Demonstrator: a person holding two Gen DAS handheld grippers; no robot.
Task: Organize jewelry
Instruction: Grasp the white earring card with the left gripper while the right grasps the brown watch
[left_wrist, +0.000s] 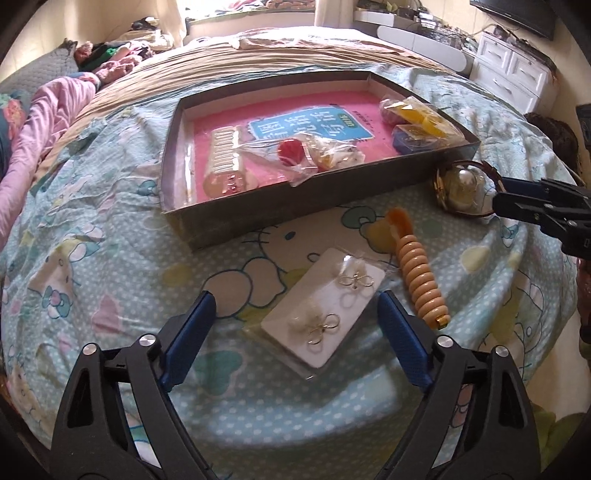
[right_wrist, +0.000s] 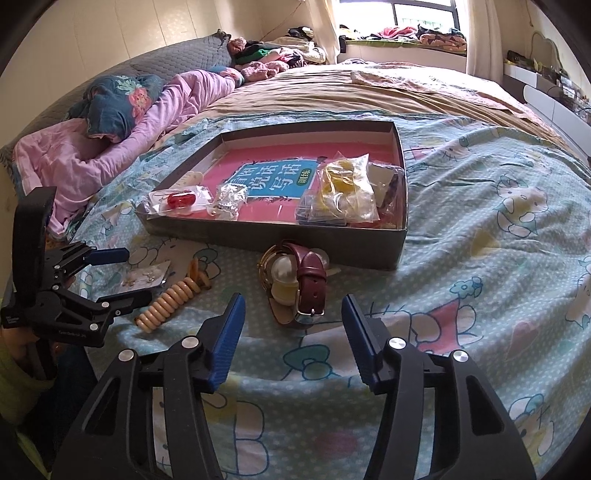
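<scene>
Burgundy leather watch (right_wrist: 295, 284) lies just ahead between the right gripper's (right_wrist: 293, 332) wide fingers; the earring card (left_wrist: 325, 314) sits between the left gripper's (left_wrist: 297, 325) wide fingers, both seemingly lined up for the tray (left_wrist: 295, 206)

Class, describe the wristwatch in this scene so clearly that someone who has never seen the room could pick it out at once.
Start at the shallow grey tray on the cartoon-print bedspread. On the bedspread just in front of the tray's near wall lies the wristwatch, ahead of the open right gripper. Its dark red leather strap with a silver buckle sets it apart from the ribbed peach hair clip and carded earrings to its left.
</scene>
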